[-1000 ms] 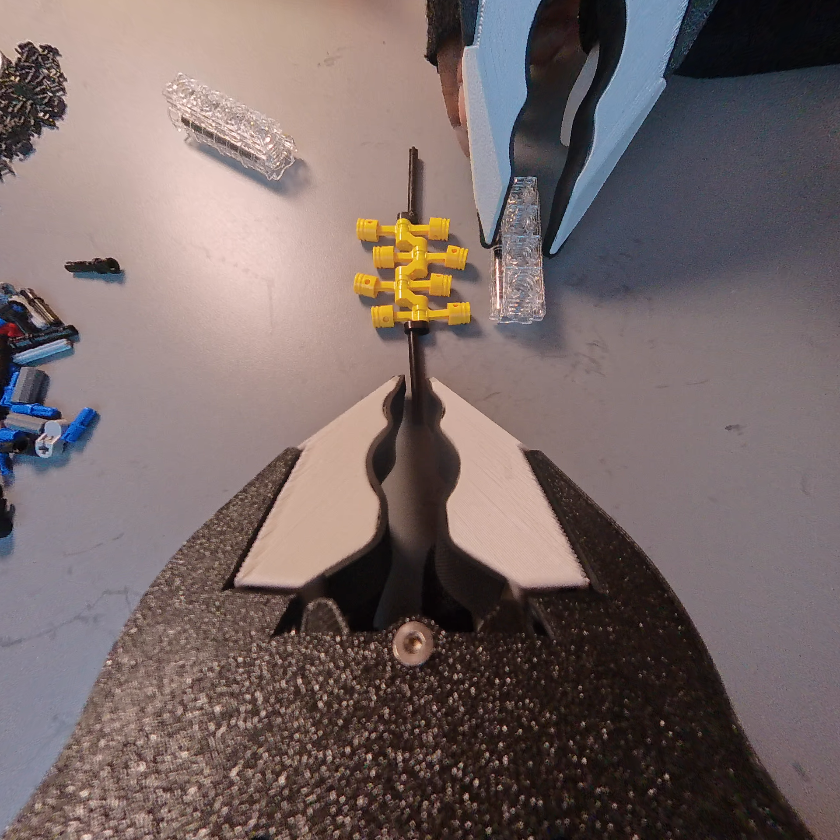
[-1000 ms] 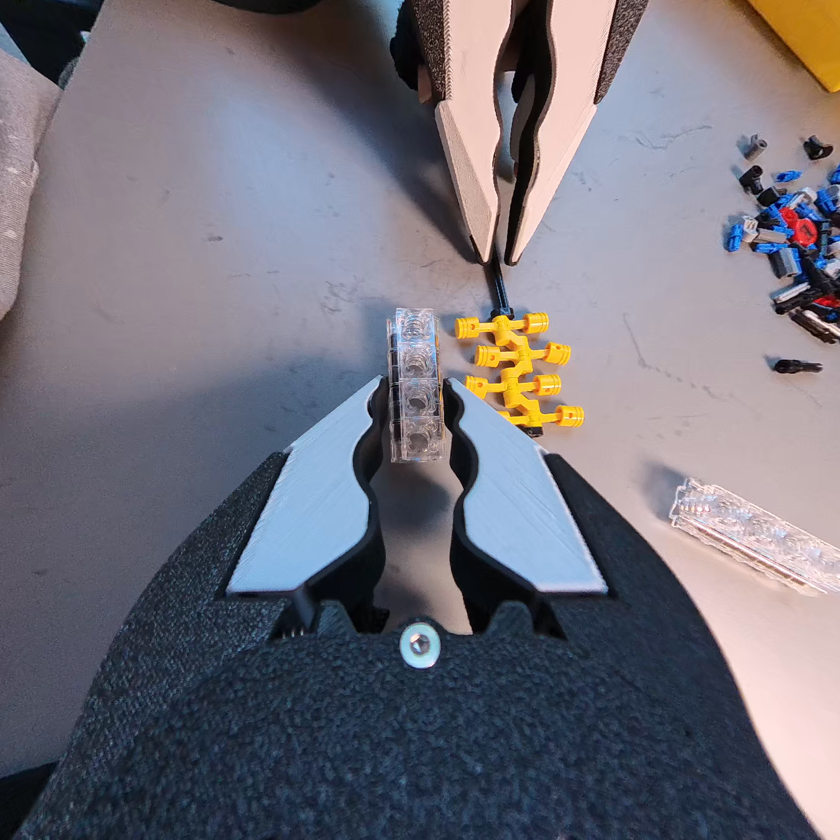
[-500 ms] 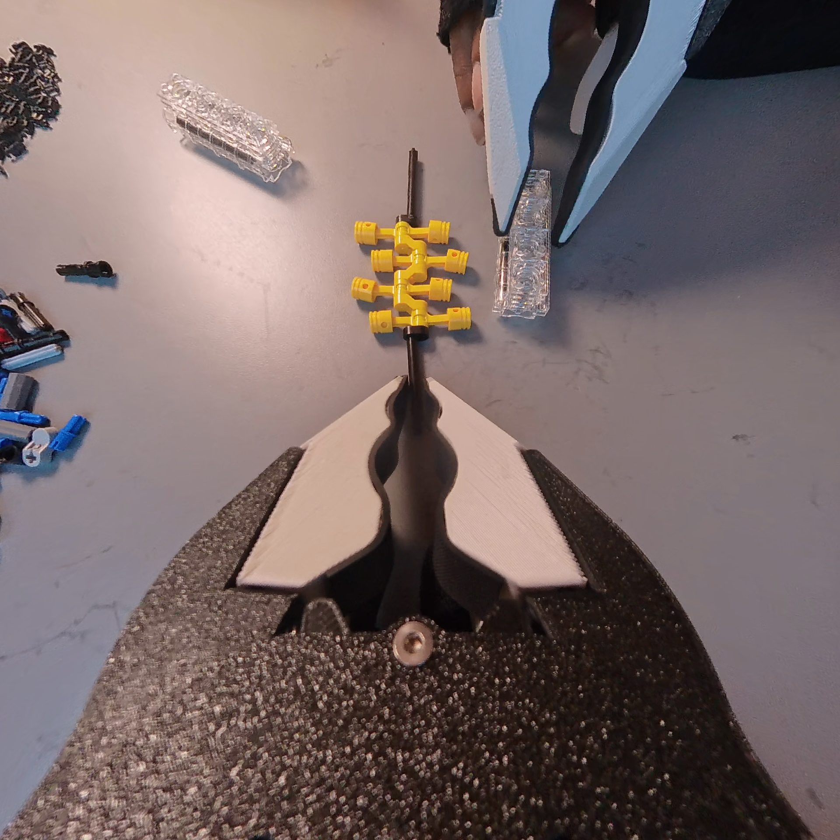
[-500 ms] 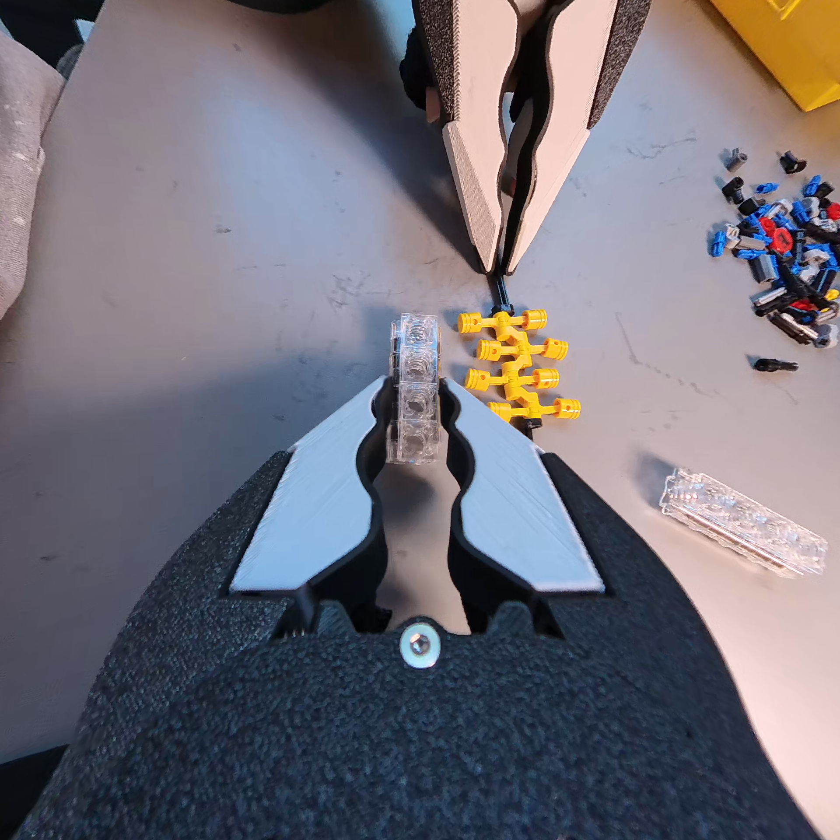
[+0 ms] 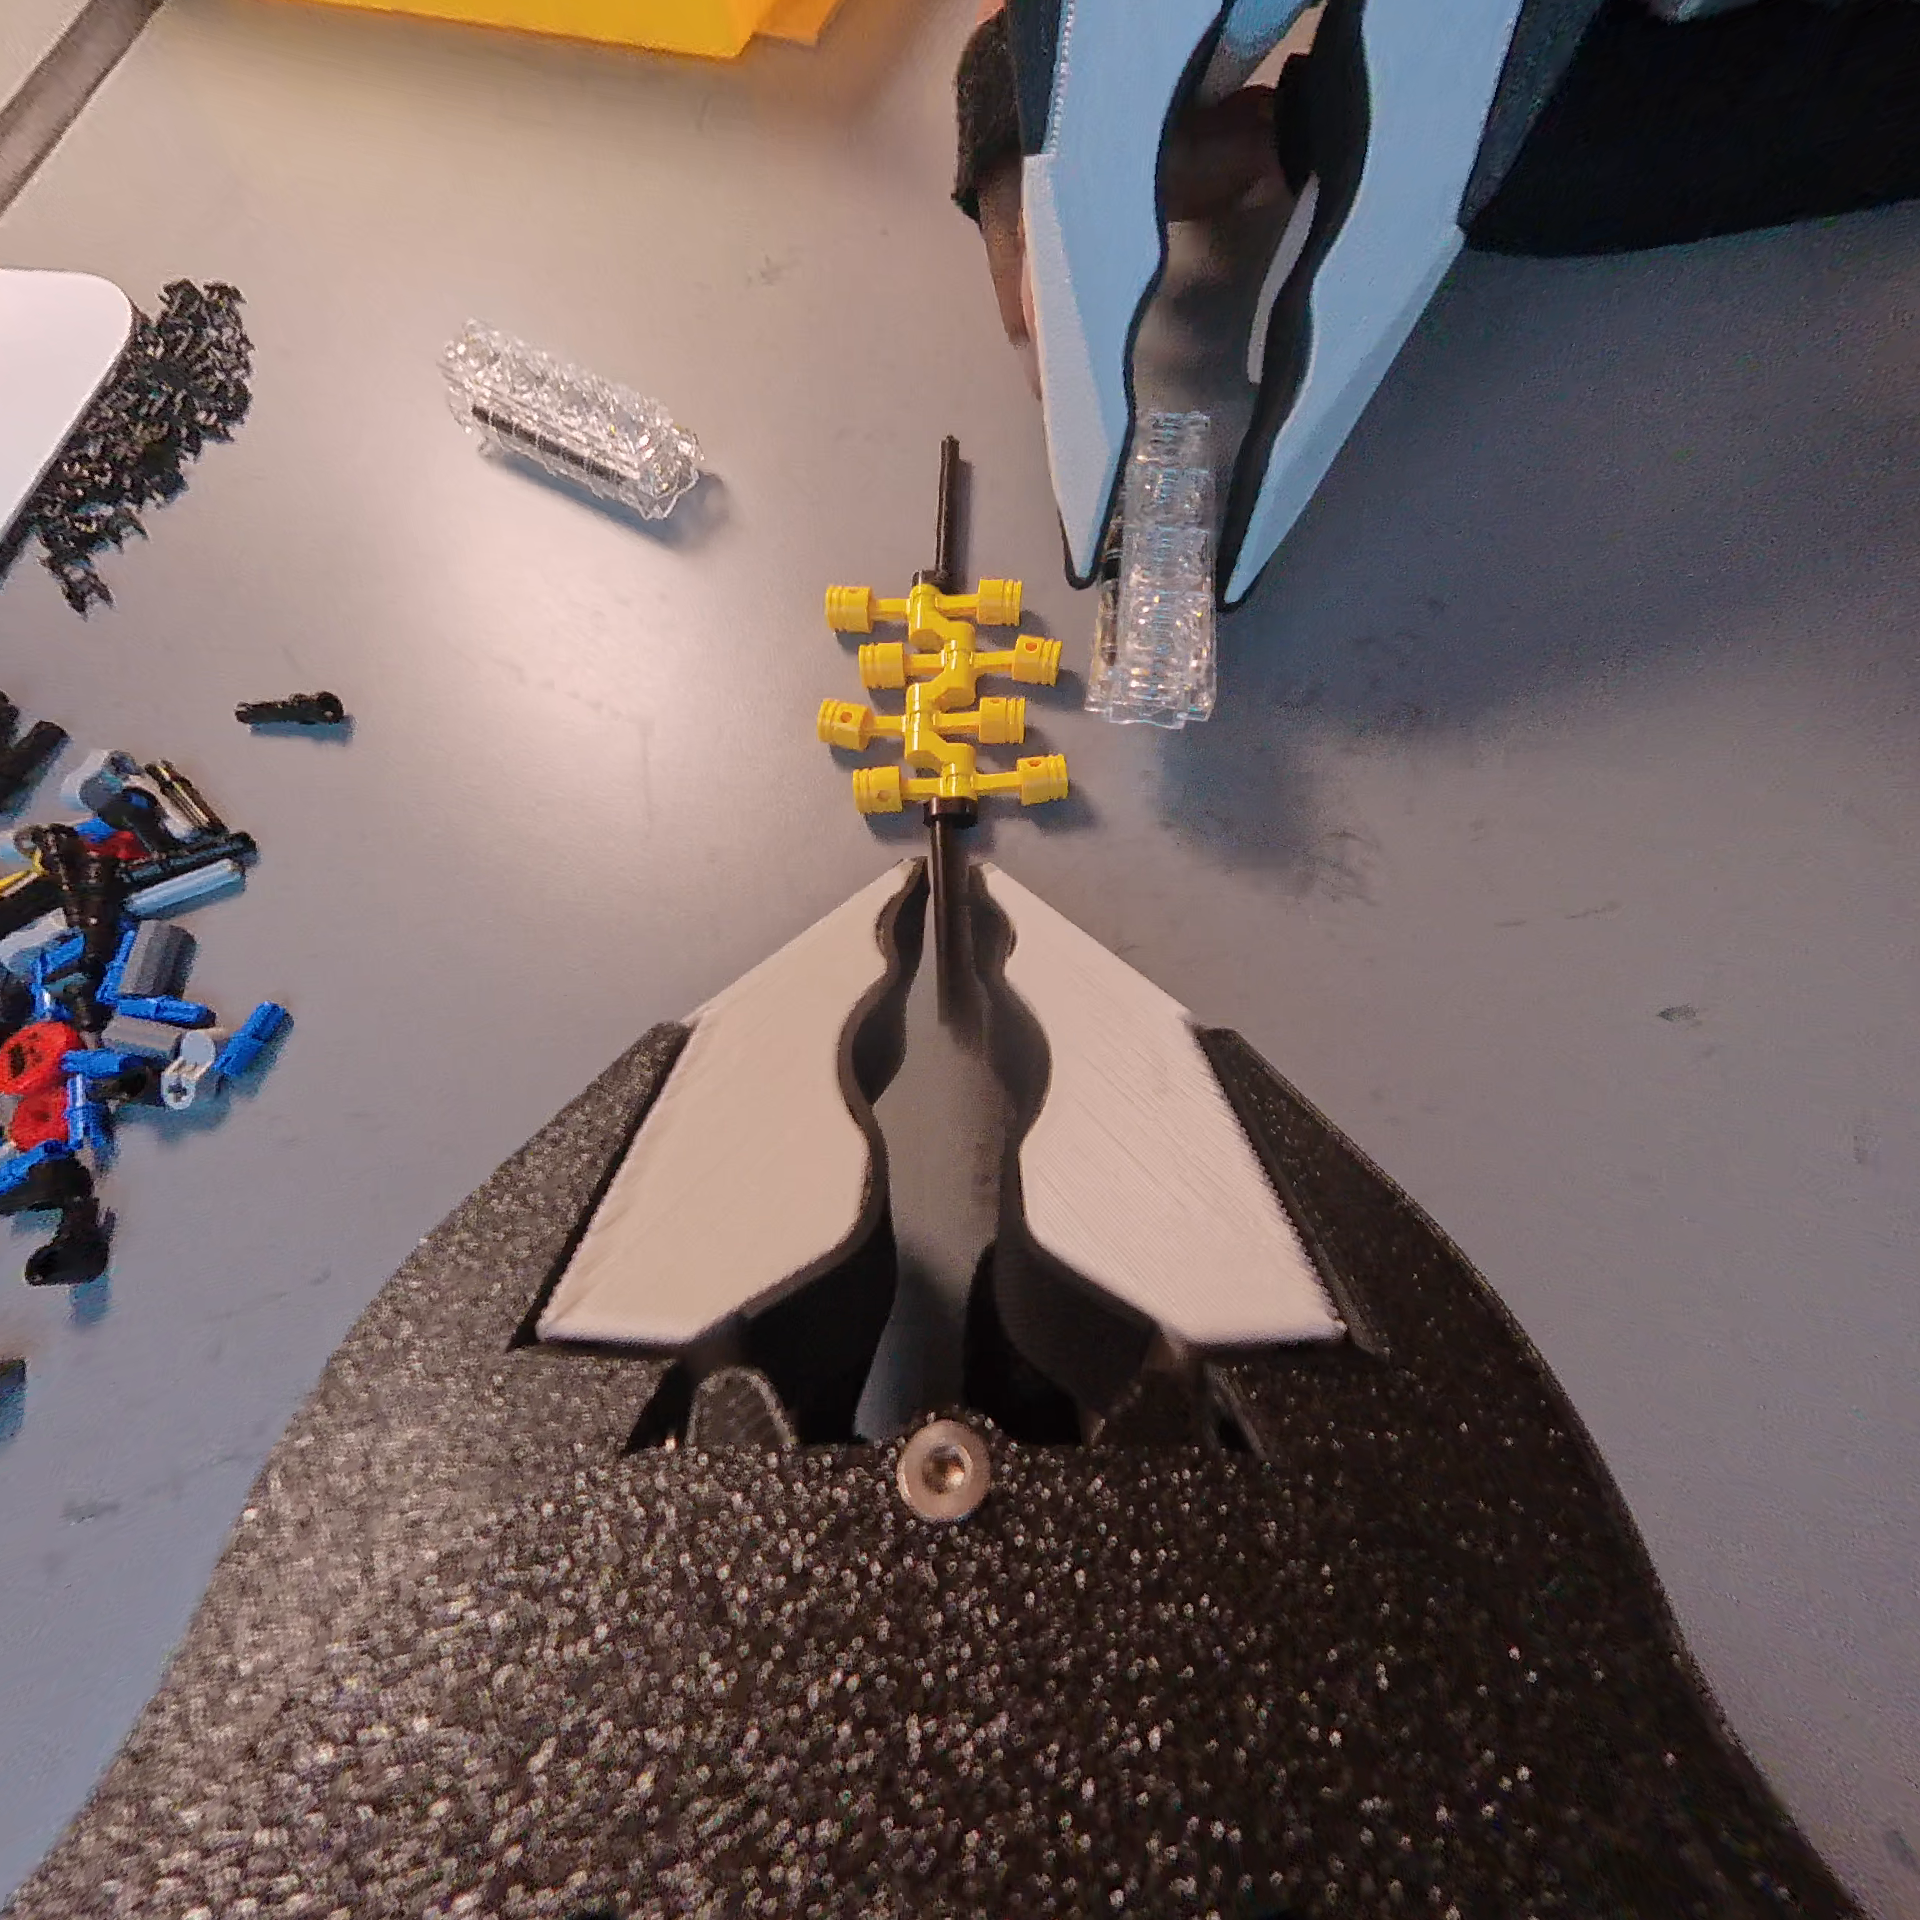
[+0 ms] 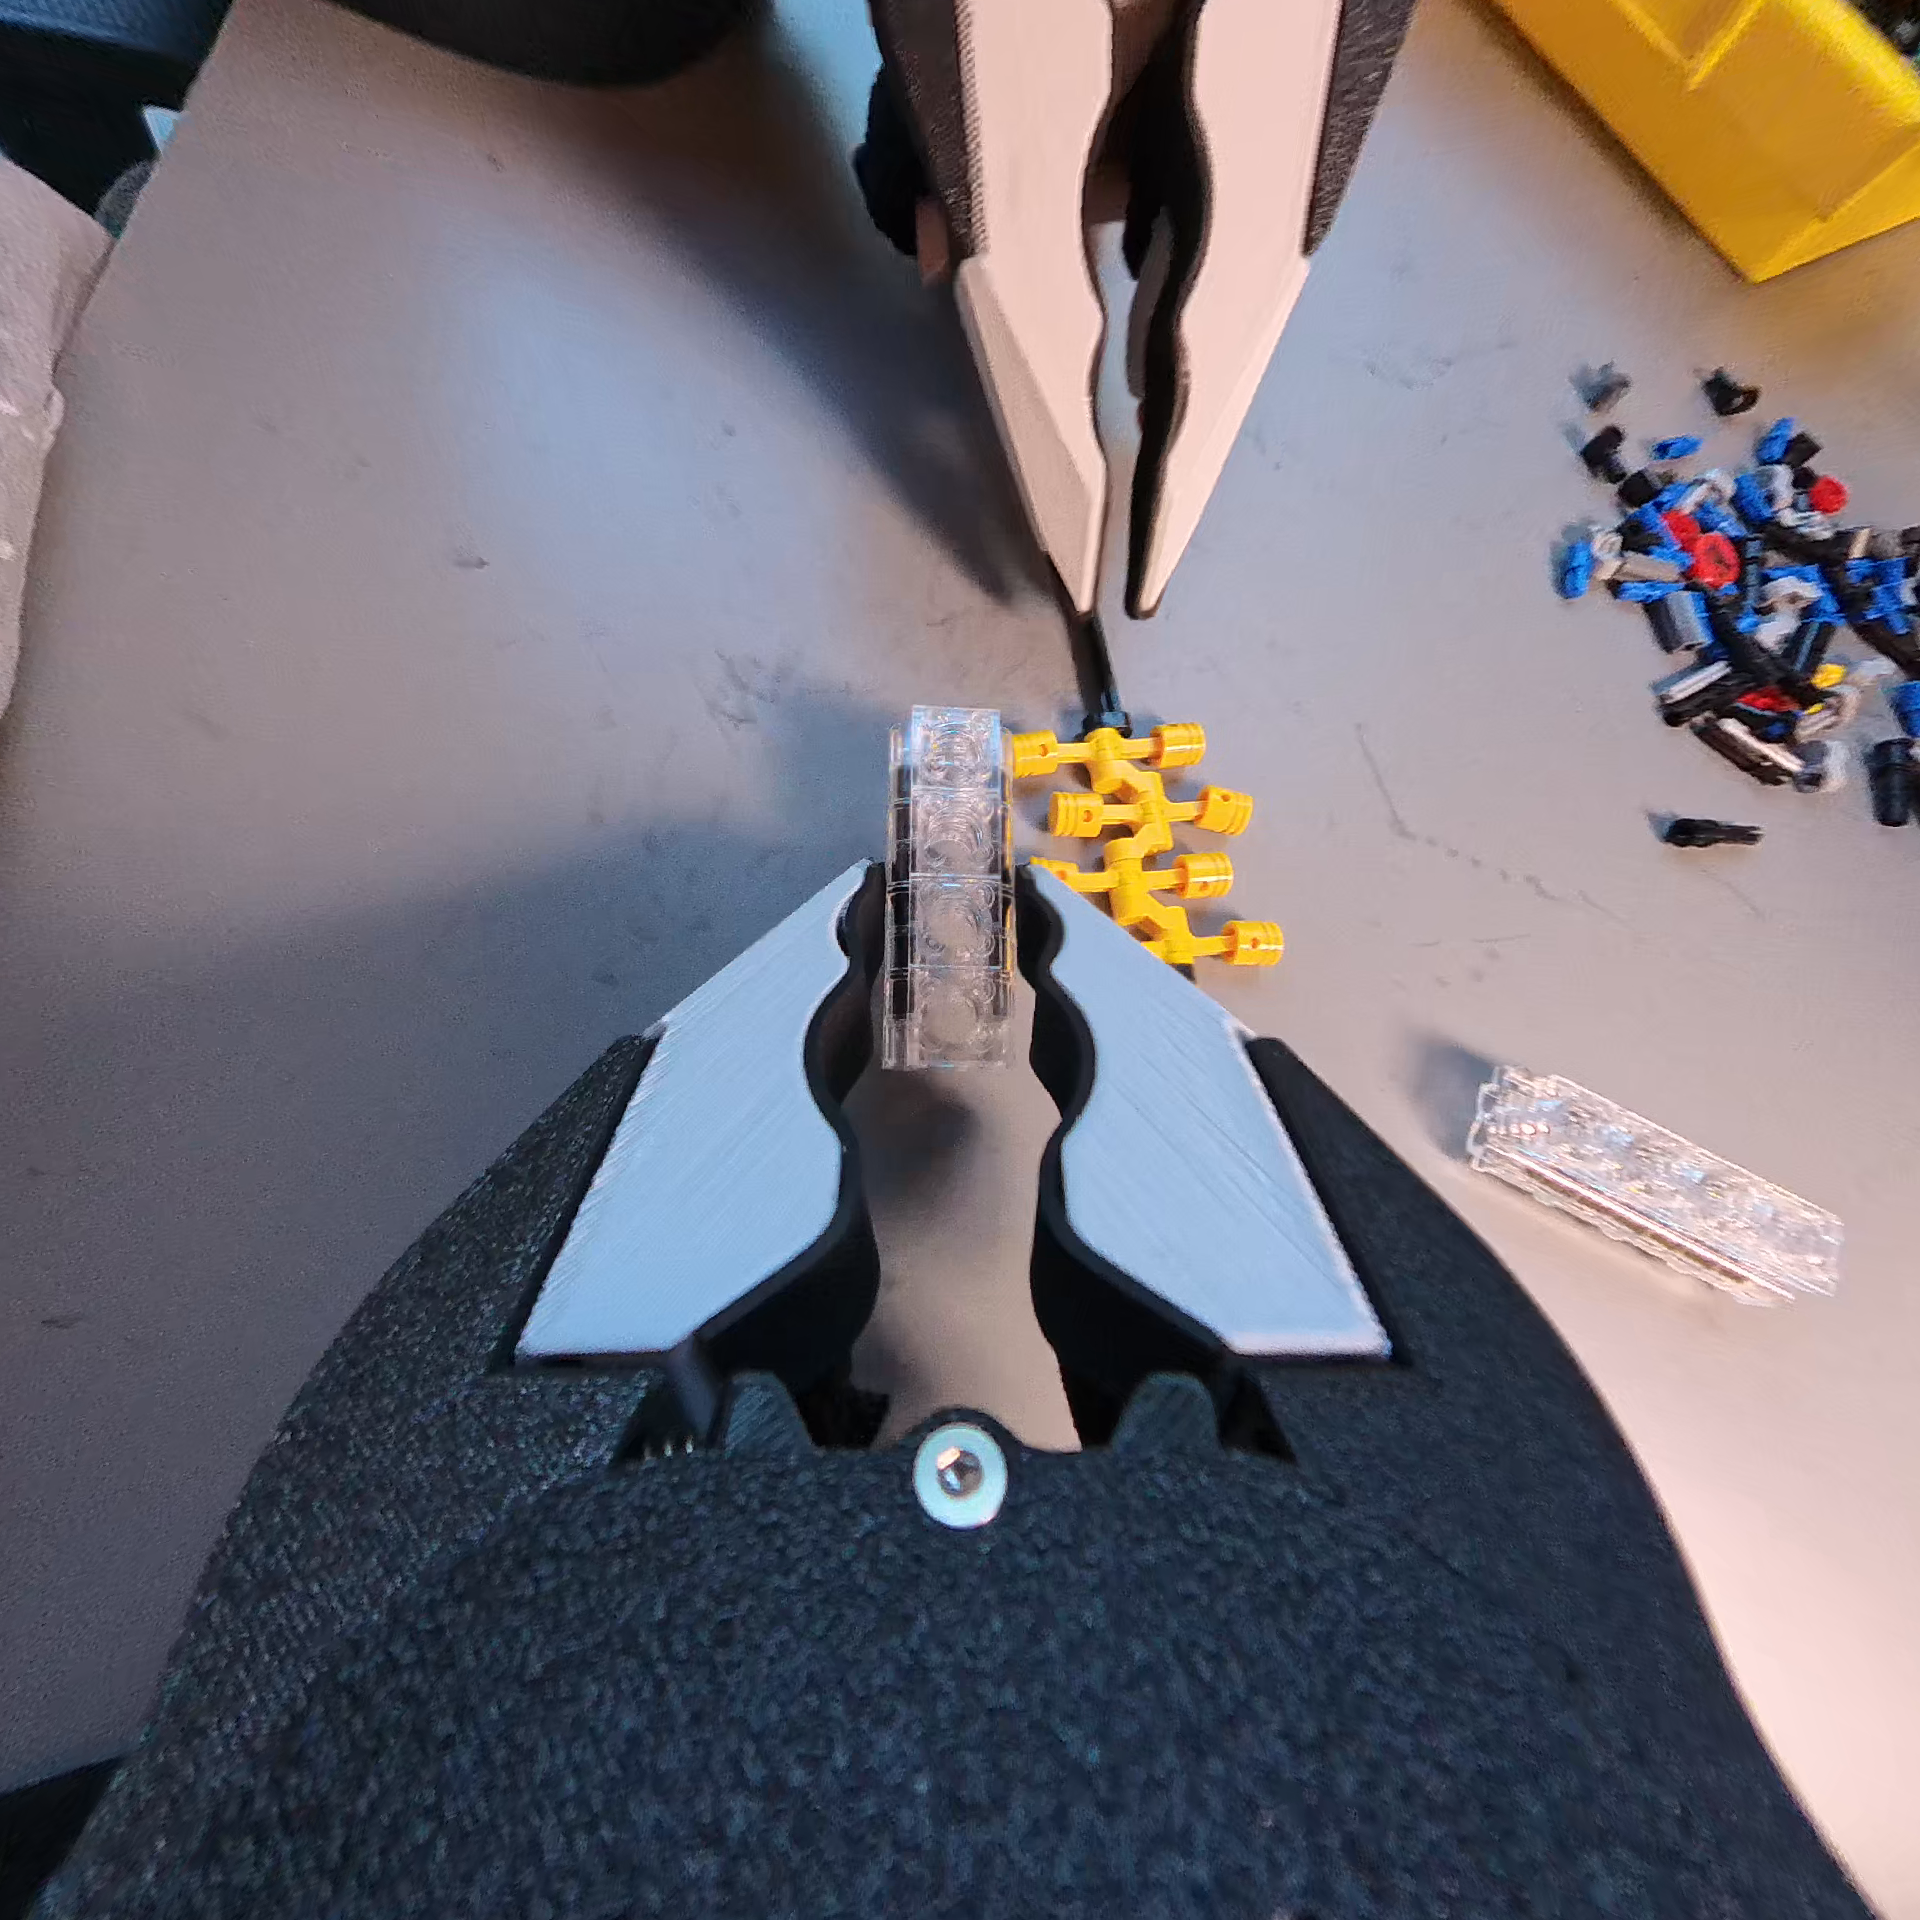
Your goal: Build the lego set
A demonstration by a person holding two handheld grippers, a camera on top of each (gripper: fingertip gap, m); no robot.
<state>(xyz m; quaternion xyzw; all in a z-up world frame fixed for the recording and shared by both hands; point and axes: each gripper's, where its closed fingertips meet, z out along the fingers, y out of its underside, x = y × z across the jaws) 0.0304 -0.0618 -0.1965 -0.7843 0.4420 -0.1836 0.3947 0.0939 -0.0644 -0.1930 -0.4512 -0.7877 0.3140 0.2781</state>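
A black axle (image 5: 943, 914) carries a yellow piston and crank assembly (image 5: 943, 691) that lies on the grey table. My left gripper (image 5: 949, 865) is shut on the axle's near end. It also shows at the top of the right wrist view (image 6: 1114, 608). My right gripper (image 6: 948, 878) is shut on a clear stack of bricks (image 6: 948, 894) and holds it on edge just above the table, close beside the yellow assembly (image 6: 1153, 831). In the left wrist view the right gripper (image 5: 1153, 592) and the clear stack (image 5: 1153, 634) are just right of the pistons.
A second clear brick assembly (image 5: 571, 431) lies on the far side of the pistons and also shows in the right wrist view (image 6: 1652, 1184). A heap of blue, black and red parts (image 5: 104, 987), a loose black pin (image 5: 291, 710), a heap of black pins (image 5: 145, 416) and a yellow bin (image 6: 1714, 104) are nearby. One gripper's finger ends stand about 7 centimeters off the other's.
My right gripper has moved the clear stack closer to the yellow pistons and a little higher. My left gripper still holds the axle, and both views now take in more of the table.
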